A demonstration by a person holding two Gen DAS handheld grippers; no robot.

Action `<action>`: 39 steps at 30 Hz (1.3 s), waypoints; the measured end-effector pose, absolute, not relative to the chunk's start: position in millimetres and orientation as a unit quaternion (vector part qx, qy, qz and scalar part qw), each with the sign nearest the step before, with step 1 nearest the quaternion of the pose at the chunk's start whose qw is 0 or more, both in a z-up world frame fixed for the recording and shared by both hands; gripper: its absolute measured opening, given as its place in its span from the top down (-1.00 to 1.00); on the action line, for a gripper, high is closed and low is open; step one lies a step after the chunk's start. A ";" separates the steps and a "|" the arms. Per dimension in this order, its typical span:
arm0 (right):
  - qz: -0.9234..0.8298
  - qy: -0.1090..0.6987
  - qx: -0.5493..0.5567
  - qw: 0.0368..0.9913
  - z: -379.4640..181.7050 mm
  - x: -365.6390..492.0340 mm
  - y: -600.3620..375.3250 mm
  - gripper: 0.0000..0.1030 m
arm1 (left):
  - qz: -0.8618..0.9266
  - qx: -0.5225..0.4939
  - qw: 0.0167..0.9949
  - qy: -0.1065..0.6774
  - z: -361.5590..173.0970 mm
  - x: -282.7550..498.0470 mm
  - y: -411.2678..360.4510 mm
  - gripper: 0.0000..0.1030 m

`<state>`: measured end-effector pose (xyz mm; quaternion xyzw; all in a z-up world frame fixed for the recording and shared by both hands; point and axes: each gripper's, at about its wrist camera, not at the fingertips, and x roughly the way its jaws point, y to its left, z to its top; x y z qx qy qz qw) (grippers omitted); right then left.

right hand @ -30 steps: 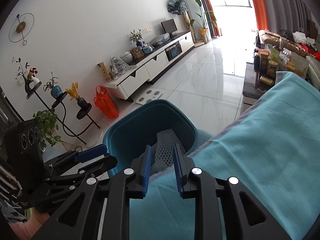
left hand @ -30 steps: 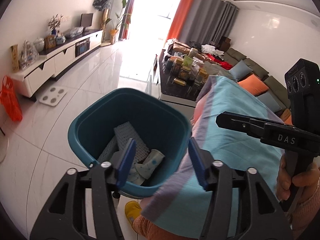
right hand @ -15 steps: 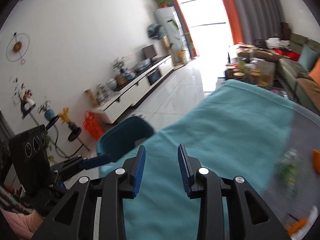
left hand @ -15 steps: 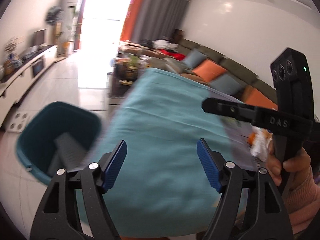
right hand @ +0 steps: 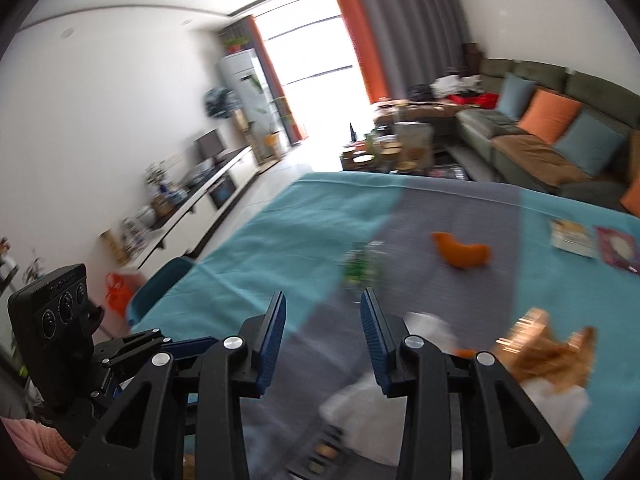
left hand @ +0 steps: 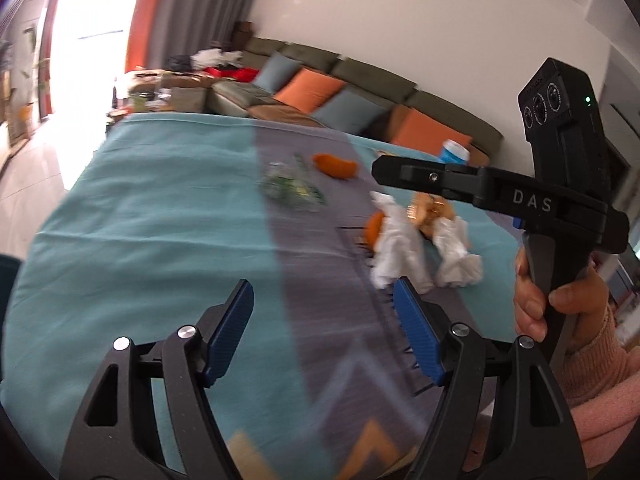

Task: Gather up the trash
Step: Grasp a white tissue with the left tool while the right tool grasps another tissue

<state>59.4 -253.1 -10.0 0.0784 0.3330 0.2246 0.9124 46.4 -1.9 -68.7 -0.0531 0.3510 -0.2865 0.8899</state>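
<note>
Trash lies on a table under a teal and grey cloth (left hand: 160, 220): crumpled white tissues (left hand: 396, 248), an orange peel (left hand: 334, 166), a clear green-printed wrapper (left hand: 290, 190) and a golden wrapper (left hand: 430, 210). My left gripper (left hand: 324, 320) is open and empty, just short of the tissues. My right gripper (right hand: 322, 332) is open and empty above the cloth, with the white tissue (right hand: 424, 324) and golden wrapper (right hand: 548, 352) to its right and the orange peel (right hand: 462, 254) ahead. The teal bin (right hand: 160, 284) stands off the table's left edge.
A blue-lidded cup (left hand: 454, 152) stands at the table's far right. Flat packets (right hand: 592, 242) lie on the cloth at the right. A green sofa with orange and blue cushions (right hand: 552, 128) is behind. A cluttered coffee table (right hand: 400, 148) and TV cabinet (right hand: 192, 208) are beyond.
Both grippers have swung right, away from the teal bin and over the table with the trash. The right gripper's jaws have opened wider.
</note>
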 end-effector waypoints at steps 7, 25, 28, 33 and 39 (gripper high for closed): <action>0.161 0.323 0.107 0.926 -12.7 50.0 -307.3 0.29 | -0.328 -0.040 0.870 0.367 -70.7 63.5 -45.3 -0.41; 0.082 0.359 0.160 0.916 -50.7 19.8 -389.4 0.19 | -0.352 -0.029 0.835 0.423 -87.3 92.4 -90.7 0.10; 0.088 0.367 0.167 0.911 -58.4 18.8 -387.7 0.18 | -0.348 -0.028 0.830 0.434 -93.1 95.4 -93.3 0.54; 0.103 0.375 0.173 0.905 -64.5 16.3 -379.1 0.18 | -0.351 -0.035 0.831 0.431 -92.0 93.1 -86.7 0.80; 0.127 0.382 0.161 0.901 -67.1 12.3 -361.1 0.18 | -0.351 -0.040 0.845 0.402 -76.9 82.6 -65.6 0.80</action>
